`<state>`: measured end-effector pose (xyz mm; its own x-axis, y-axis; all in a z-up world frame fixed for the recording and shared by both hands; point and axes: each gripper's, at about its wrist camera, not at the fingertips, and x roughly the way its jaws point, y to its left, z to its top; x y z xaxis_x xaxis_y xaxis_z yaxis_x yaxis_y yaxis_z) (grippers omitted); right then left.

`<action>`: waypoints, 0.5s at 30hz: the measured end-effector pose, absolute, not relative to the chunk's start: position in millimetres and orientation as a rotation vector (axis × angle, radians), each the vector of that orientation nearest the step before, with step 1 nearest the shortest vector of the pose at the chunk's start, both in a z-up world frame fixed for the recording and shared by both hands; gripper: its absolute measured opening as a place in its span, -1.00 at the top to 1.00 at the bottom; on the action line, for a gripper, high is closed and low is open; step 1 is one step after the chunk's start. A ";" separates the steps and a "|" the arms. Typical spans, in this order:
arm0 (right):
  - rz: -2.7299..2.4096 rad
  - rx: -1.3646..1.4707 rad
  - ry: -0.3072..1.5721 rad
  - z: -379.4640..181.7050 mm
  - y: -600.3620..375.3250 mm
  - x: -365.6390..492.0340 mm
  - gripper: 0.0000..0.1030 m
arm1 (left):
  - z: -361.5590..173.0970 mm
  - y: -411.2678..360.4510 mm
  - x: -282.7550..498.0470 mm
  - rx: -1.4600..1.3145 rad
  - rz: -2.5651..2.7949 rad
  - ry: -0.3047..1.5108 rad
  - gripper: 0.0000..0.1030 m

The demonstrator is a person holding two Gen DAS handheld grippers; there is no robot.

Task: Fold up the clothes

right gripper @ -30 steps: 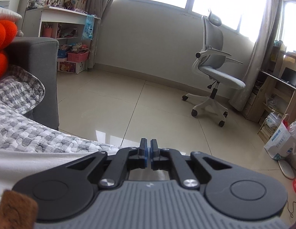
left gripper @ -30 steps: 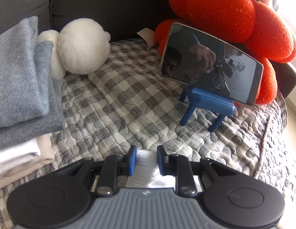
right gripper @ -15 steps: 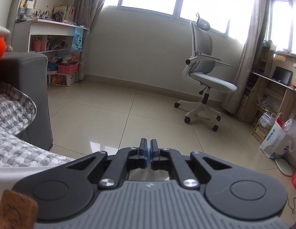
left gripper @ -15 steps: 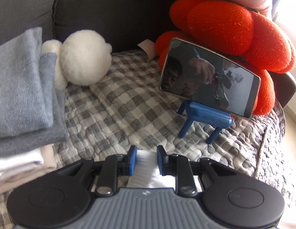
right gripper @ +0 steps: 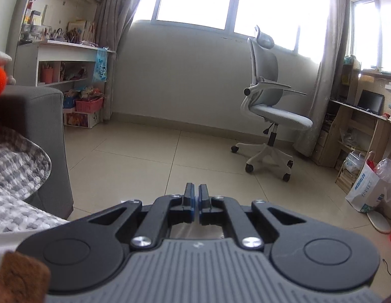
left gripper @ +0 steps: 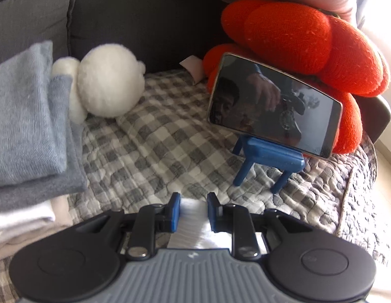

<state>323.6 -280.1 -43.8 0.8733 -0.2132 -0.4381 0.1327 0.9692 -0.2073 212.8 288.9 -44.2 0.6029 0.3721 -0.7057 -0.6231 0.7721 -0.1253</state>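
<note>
We see the checked sofa cover (left gripper: 155, 151), then folded clothes (left gripper: 26, 131) stacked at its left. Our left gripper (left gripper: 193, 210) stands apart over white cloth (left gripper: 193, 224); our right gripper (right gripper: 195, 202) is together, empty. No legible writing.

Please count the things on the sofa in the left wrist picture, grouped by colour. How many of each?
White: 1, plush toy
Orange-red: 1, cushion
Blue: 1, phone stand
Black: 1, phone
Mixed grey, white and beige: 1, folded clothes pile
Total: 5
</note>
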 end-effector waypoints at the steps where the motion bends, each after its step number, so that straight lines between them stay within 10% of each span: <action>1: -0.183 -0.170 0.467 -40.7 -279.1 323.2 0.95 | -46.3 289.3 213.7 -0.377 0.595 0.725 0.56; 9: -0.184 -0.180 0.588 -66.2 -276.6 333.8 0.89 | -54.0 294.5 216.1 -0.391 0.582 0.755 0.48; 13: -0.184 -0.153 0.524 -40.9 -273.4 324.3 0.21 | -50.6 292.3 216.4 -0.364 0.608 0.748 0.21; 15: -0.172 -0.139 0.510 -30.5 -272.3 319.7 0.21 | -47.7 293.0 214.4 -0.362 0.620 0.735 0.19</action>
<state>319.7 -272.3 -30.5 0.8589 -0.1981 -0.4722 0.1293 0.9761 -0.1744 214.4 293.0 -47.7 0.5770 0.3950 -0.7149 -0.6383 0.7642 -0.0930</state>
